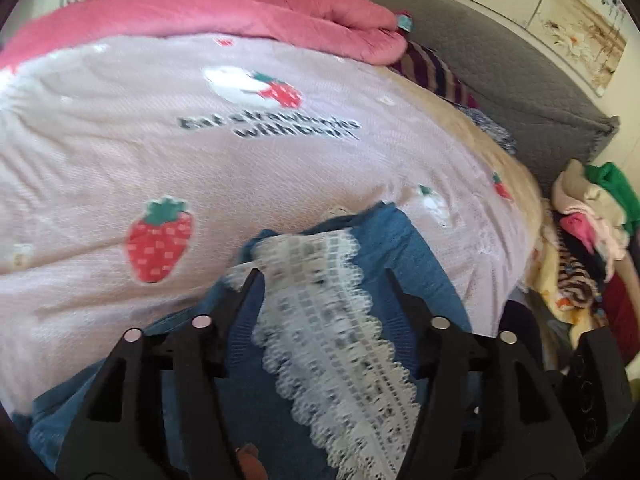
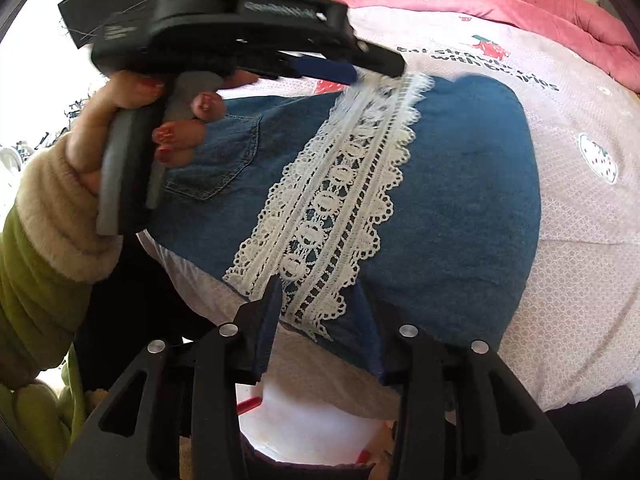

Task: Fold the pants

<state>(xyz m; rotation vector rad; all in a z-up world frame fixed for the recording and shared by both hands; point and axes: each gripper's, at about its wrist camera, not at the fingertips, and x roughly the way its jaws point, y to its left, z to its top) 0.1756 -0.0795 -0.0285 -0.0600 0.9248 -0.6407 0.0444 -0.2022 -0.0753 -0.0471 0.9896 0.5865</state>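
Pink strawberry-print bedspread (image 1: 120, 152), folded blue denim pants (image 2: 460, 168) with white lace strip (image 2: 332, 200) lying on it, left gripper (image 1: 320, 276) fingers spread, released over lace end, right gripper (image 2: 320, 292) fingers parted astride near hem, not pinching.

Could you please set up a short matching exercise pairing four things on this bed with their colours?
Things:
1. pants
2. lace strip
3. quilt
4. headboard

Colours:
A. grey
B. white
C. blue denim
D. pink

Pairs: 1-C, 2-B, 3-D, 4-A
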